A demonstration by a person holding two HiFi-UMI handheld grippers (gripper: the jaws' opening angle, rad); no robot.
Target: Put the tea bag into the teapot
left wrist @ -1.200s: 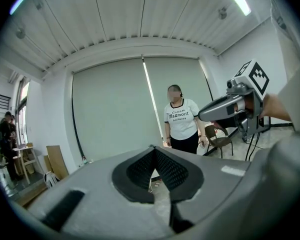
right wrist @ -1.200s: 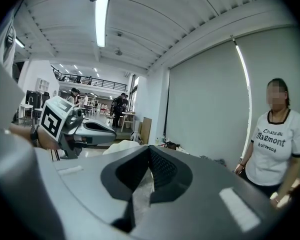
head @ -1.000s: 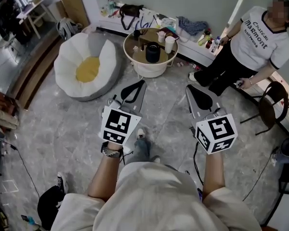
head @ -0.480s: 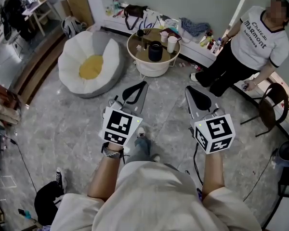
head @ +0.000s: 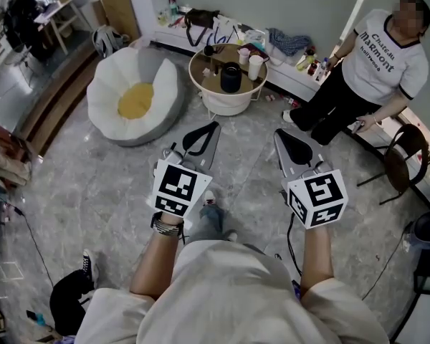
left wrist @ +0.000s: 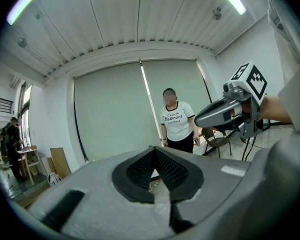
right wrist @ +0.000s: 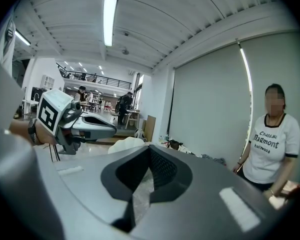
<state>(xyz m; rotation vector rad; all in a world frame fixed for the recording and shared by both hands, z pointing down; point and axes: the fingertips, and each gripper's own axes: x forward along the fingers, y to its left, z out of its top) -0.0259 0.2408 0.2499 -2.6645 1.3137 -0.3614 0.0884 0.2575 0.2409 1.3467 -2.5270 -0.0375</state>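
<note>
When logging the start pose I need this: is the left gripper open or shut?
Shut. The left gripper shows, in its own view, jaws that meet at the tips, with nothing between them.

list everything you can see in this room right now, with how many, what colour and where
round table: one, tan top on a white base, far centre
teapot: one, dark, on the round table
cup: one, white, on the table, right of the teapot
beanbag: one, white with a yellow centre, on the floor left of the table
bystander: one, white shirt and black trousers, standing far right
chair: one, dark, right edge, near the bystander
cardboard sheet: one, brown, leaning on the far wall
tea bag: too small to make out
left gripper: one, grey, jaws shut, empty
right gripper: one, grey, jaws shut, empty
</note>
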